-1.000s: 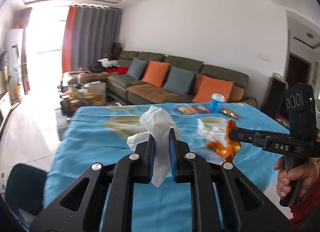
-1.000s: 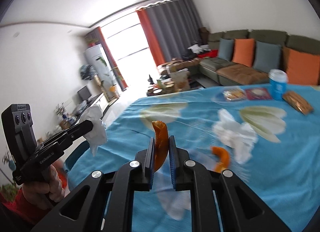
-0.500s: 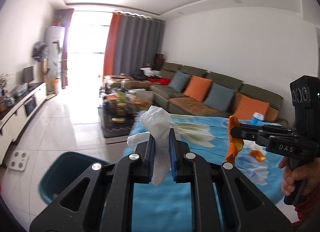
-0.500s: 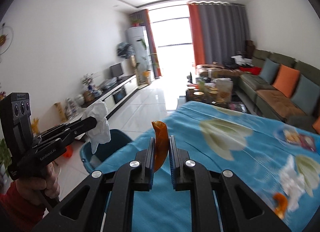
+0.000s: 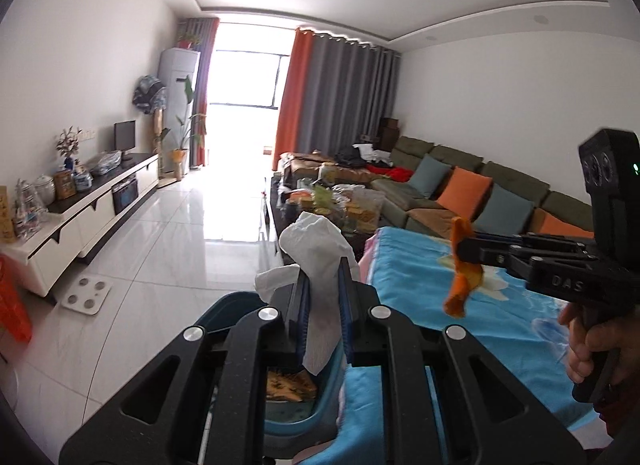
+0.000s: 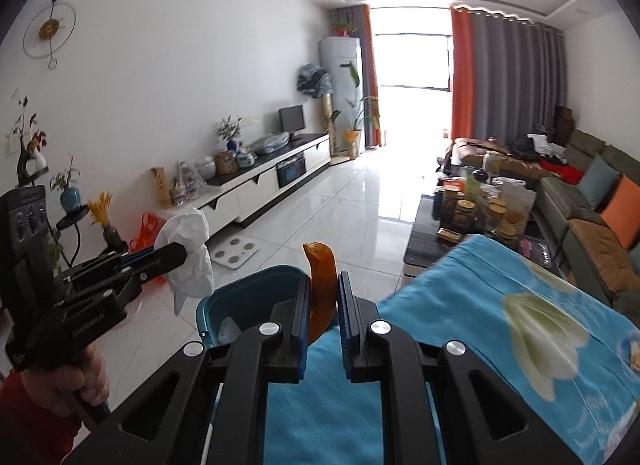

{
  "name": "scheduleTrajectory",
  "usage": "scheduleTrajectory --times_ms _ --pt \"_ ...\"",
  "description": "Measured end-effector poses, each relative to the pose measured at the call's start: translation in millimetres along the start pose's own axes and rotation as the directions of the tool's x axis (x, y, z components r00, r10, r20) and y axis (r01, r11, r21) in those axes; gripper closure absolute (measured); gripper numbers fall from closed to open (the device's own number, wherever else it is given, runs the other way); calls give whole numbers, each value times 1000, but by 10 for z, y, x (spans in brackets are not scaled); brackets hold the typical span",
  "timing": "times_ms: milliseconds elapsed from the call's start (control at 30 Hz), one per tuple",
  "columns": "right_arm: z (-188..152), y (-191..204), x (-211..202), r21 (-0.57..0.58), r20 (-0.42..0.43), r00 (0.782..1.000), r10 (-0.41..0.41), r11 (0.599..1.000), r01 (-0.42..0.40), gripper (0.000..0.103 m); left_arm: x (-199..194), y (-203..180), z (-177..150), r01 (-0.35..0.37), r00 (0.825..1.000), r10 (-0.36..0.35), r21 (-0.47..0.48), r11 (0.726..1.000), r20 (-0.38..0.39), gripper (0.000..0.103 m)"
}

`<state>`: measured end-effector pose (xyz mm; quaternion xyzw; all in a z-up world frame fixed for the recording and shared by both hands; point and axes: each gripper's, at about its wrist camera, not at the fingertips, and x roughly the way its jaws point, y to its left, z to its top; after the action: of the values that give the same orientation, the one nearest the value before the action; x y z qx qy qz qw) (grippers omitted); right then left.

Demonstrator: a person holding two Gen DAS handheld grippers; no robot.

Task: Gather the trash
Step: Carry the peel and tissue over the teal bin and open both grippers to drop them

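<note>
Grippers over teal plastic bin [image 6: 248, 297] at 6 o'clock for dropping: left gripper [image 5: 323, 305] clenched on crumpled white tissue [image 5: 316, 249], right gripper [image 6: 323, 313] on curled orange peel [image 6: 320, 285].

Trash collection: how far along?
Done: some scraps already lie in the teal bin. In hand: left gripper clamps a white tissue, right gripper an orange peel, both near the bin. Left: release both; other table trash isn't visible now.

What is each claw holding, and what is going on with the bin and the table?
left claw: shut on the white tissue
right claw: shut on the orange peel
teal bin: open, on the floor at the table's edge, some trash inside
blue tablecloth: spread over the table
</note>
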<state>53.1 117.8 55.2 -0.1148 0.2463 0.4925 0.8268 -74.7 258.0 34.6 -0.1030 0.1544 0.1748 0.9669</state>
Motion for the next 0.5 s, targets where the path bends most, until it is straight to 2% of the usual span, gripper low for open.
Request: scheduleTrajectory --times_ms 333,500 --pt "47 257 816 -47 -148 988 36 998 -44 91 180 441 -281 -63 993 57 -56 996 -100 90" --pt "3 361 1148 -60 -210 977 31 997 -45 91 465 486 -437 -78 986 63 -91 993 -157 90"
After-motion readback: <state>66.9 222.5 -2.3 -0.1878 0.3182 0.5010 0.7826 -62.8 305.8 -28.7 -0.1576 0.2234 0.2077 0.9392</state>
